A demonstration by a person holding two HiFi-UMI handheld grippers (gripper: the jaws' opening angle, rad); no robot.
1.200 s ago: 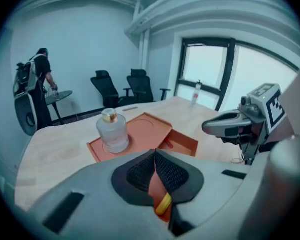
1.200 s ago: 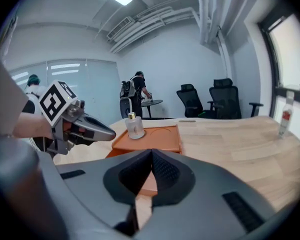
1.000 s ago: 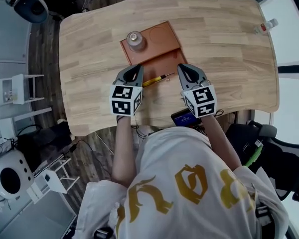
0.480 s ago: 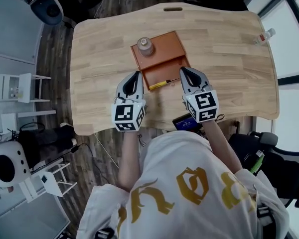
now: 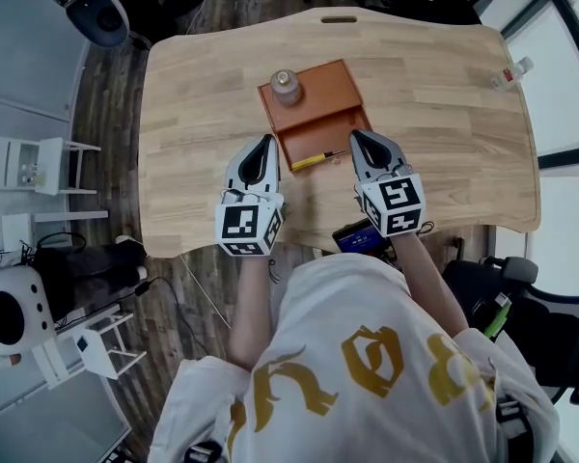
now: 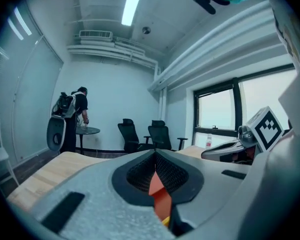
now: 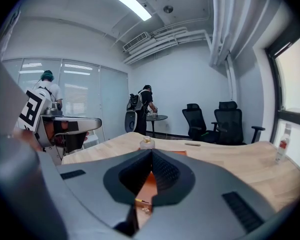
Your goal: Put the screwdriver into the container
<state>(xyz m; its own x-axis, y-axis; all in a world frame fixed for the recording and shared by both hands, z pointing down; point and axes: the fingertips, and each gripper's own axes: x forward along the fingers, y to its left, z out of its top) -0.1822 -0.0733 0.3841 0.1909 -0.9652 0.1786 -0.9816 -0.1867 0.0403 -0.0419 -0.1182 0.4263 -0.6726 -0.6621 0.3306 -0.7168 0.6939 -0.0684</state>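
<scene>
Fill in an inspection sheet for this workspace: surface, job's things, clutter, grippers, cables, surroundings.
Surface: light wooden table, no spills seen.
Job's things: screwdriver lies at the near edge of the brown container; cannot tell if it is fully inside.
Clutter: jar on the container; bottle at the table's far right edge; phone-like device at its near edge.
Grippers: left hand-held gripper and right hand-held gripper both shut and empty, either side of the screwdriver.
Cables: one on the floor, left of the person.
Surroundings: office chairs; a person at a round table; white shelf.
</scene>
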